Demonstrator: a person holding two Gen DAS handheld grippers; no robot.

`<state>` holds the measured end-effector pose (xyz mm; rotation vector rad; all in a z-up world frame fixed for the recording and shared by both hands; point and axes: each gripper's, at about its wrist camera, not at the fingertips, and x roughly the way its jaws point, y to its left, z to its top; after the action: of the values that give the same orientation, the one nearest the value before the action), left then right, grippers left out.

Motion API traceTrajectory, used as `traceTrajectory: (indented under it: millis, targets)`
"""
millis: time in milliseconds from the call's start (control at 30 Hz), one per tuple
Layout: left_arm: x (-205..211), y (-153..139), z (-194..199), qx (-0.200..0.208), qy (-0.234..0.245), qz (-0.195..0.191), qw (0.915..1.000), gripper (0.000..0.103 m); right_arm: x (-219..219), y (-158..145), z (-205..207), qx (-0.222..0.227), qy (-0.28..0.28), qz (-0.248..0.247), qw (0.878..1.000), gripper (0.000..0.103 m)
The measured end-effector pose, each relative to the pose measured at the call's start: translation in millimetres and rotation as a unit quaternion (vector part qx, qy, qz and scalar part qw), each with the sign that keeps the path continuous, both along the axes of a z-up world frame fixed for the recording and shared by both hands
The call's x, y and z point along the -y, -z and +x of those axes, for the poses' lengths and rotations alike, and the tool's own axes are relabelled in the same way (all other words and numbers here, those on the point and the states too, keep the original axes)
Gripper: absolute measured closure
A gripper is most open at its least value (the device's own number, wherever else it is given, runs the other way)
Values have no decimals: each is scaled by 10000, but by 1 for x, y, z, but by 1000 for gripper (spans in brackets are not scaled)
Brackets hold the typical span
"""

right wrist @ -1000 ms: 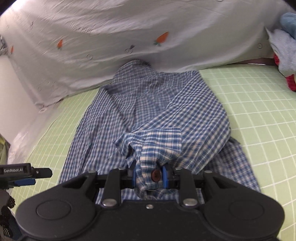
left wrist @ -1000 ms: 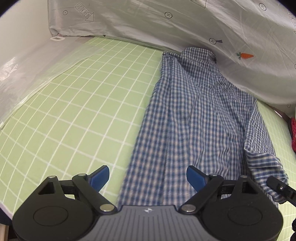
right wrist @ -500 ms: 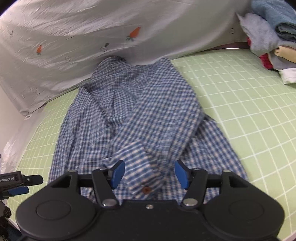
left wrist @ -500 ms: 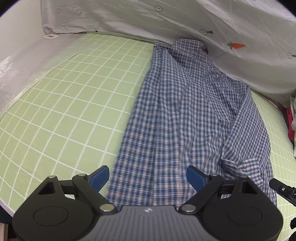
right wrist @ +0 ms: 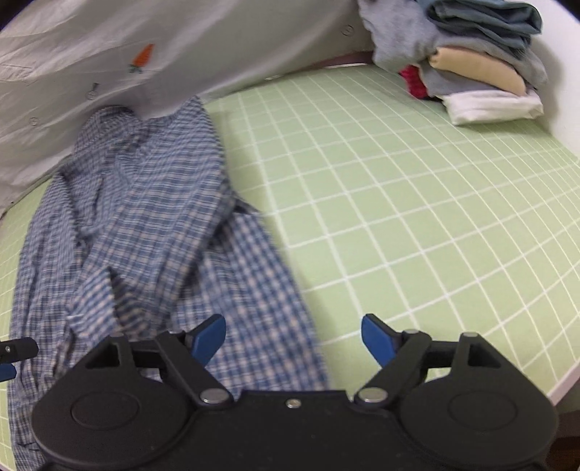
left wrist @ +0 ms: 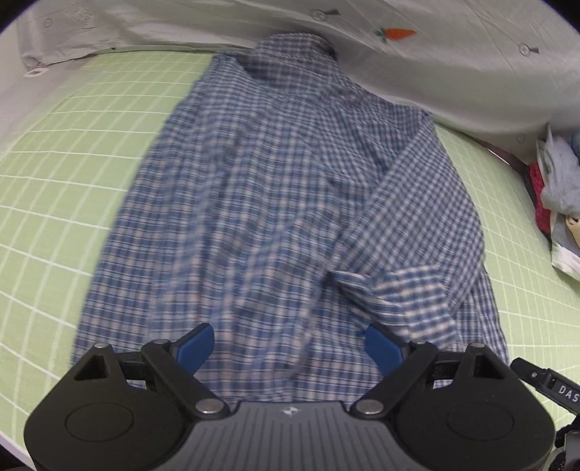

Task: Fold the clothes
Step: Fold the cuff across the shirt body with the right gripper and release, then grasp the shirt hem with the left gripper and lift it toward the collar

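Observation:
A blue and white checked shirt (left wrist: 275, 203) lies flat on the green grid mat (left wrist: 54, 174), collar at the far end. Its right sleeve is folded across the body, with the cuff (left wrist: 409, 300) near the hem. My left gripper (left wrist: 290, 344) is open and empty above the shirt's hem. In the right wrist view the shirt (right wrist: 145, 224) lies to the left. My right gripper (right wrist: 291, 338) is open and empty over the shirt's right hem edge and the mat (right wrist: 417, 203).
A grey sheet with carrot prints (left wrist: 398, 32) hangs along the far side and also shows in the right wrist view (right wrist: 108, 58). A pile of folded clothes (right wrist: 478, 61) sits at the mat's far right corner. The mat's front edge (right wrist: 558, 384) is close on the right.
My right gripper opened and let go of the sleeve cuff, which now lies on the shirt. It then swung right. My left gripper moved right, over the shirt's hem.

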<state>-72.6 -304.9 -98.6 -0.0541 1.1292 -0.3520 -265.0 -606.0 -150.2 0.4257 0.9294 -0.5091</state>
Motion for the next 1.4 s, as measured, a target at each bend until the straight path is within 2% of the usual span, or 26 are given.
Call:
traceTrajectory:
  millis: [333, 533, 600, 700, 800, 1067, 1233, 1400]
  targets:
    - [70, 17, -3, -131, 471, -82, 9988, 15, 45, 17, -15, -280, 148, 105, 9994, 20]
    - [87, 29, 1, -329, 648, -29, 9973, 44, 60, 21, -15, -309, 318, 158, 9989, 20]
    - [88, 34, 3, -386, 705, -77, 9967, 66, 63, 21, -15, -319, 356, 179, 9987, 20]
    - [85, 39, 7, -447, 640, -122, 9969, 84, 65, 22, -12, -326, 343, 176, 9987, 20]
    - [79, 38, 10, -428, 636, -243, 9968, 93, 63, 22, -9, -321, 343, 180, 9987, 20]
    - [44, -2, 16, 182, 668, -729, 9949, 96, 45, 22, 8, -249, 343, 254, 9988, 20]
    - [16, -40, 50, 655, 691, -992, 9905, 96, 5, 21, 20, -68, 251, 356, 9990, 20]
    - [-18, -72, 103, 974, 610, -1058, 9877, 97, -40, 18, 42, -115, 166, 167, 9997, 20]
